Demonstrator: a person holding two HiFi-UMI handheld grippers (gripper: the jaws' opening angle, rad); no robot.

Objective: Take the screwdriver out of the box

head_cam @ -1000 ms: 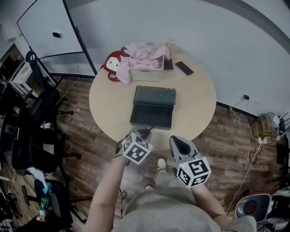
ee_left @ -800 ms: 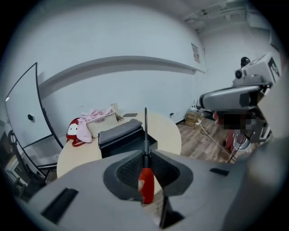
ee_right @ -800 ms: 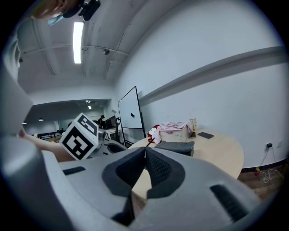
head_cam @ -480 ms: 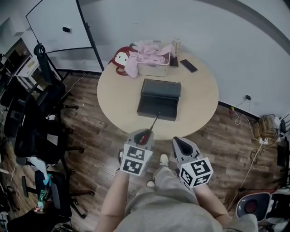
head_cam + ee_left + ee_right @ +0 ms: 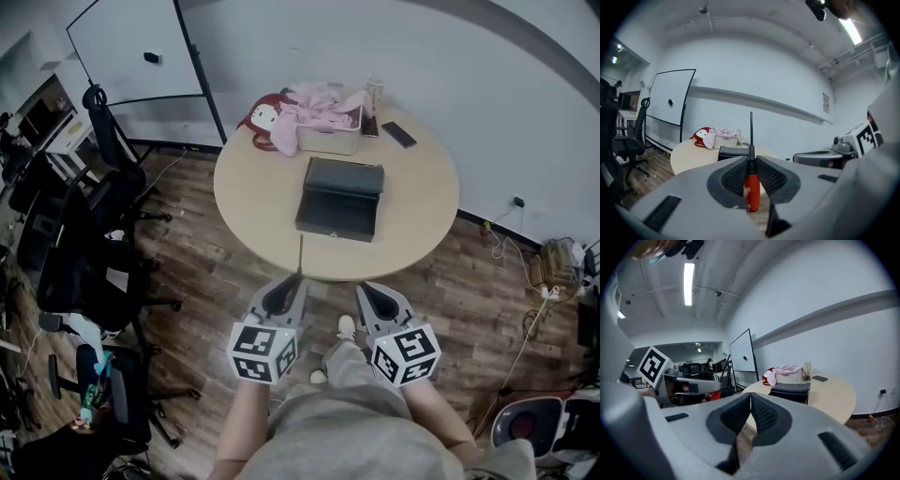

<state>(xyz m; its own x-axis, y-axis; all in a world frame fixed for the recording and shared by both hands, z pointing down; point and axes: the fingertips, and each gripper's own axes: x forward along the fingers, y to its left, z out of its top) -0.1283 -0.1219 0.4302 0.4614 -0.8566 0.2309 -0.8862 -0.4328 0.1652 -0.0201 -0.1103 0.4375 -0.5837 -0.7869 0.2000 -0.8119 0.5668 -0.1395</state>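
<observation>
The left gripper (image 5: 751, 160) squeezed the red-handled screwdriver (image 5: 752, 190) near where its thin dark metal rod began. It was out of the dark grey box (image 5: 339, 197), by the near edge of the round tan wooden table (image 5: 253, 202). Its rod pointed straight ahead, over the table. The right gripper (image 5: 750, 397) had its jaws pressed together, holding nothing.

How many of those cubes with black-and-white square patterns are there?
2. One cube sits on the left gripper, at the bottom left of the head view. The other cube sits on the right gripper, at the bottom right. I see none elsewhere.
</observation>
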